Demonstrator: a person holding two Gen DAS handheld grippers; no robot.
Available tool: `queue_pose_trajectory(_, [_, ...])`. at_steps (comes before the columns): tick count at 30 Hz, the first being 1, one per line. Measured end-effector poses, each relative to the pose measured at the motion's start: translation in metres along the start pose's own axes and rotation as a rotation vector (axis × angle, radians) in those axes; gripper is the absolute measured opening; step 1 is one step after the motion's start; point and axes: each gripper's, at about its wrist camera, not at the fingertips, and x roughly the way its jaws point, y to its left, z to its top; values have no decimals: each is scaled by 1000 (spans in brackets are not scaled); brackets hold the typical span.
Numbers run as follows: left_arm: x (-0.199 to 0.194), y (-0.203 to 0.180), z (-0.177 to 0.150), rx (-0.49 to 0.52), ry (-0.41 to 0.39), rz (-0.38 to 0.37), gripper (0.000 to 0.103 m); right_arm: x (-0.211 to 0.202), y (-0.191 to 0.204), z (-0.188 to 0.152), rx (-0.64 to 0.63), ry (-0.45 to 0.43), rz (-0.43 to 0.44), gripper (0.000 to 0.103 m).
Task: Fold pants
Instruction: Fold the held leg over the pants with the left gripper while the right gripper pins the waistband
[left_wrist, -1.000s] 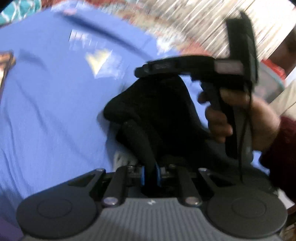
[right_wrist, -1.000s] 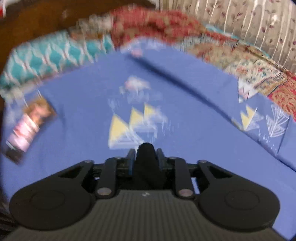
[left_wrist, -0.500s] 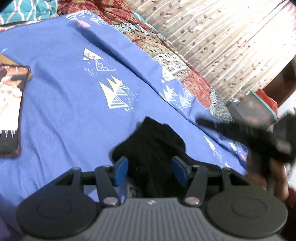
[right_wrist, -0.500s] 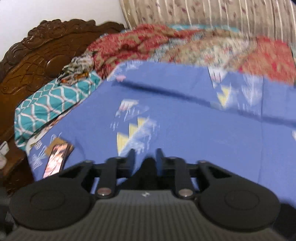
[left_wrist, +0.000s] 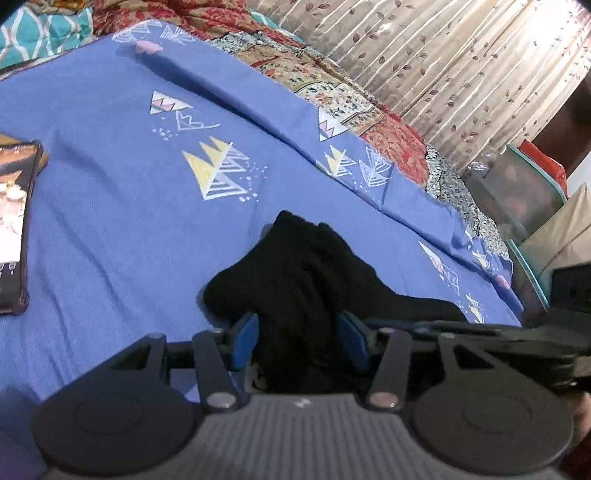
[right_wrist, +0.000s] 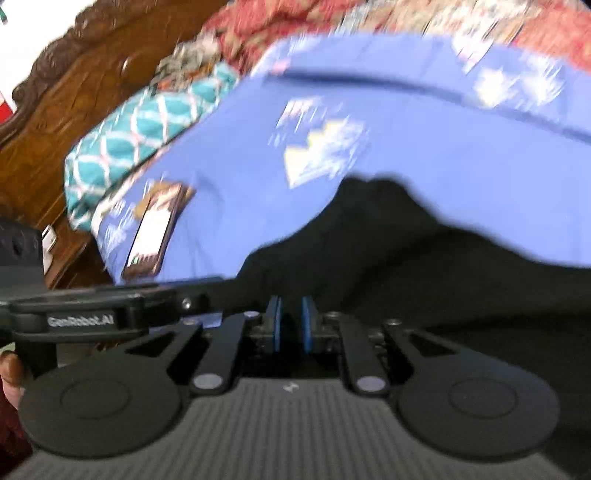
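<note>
While the black pants (left_wrist: 306, 280) lie bunched mid-bedsheet (left_wrist: 110, 221), unfolded, your left gripper (left_wrist: 301, 338) gapes around them; your right gripper (right_wrist: 290, 325) is nearly shut, seemingly empty.

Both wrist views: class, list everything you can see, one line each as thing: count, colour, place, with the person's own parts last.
pants: one, black, bunched on the sheet before the tongs
bed sheet: one, blue with triangle prints, covers the bed
phone: one, dark with lit screen, left edge of the sheet
pillow: one, teal with white lattice, by the headboard
headboard: one, carved brown wood, far left
quilt: one, red patterned, beyond the sheet
curtain: one, beige with leaf print, behind the bed
left tongs: one, black with blue pads, parted, pants between them
right tongs: one, same make, nearly shut, over the pants
</note>
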Motion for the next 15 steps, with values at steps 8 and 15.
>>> queue_pose_trajectory(8, [38, -34, -9, 109, 86, 16, 48, 32, -13, -55, 105, 178, 8, 16])
queue_pose_trajectory(15, [24, -32, -15, 111, 86, 71, 46, -29, -15, -61, 101, 26, 34, 17])
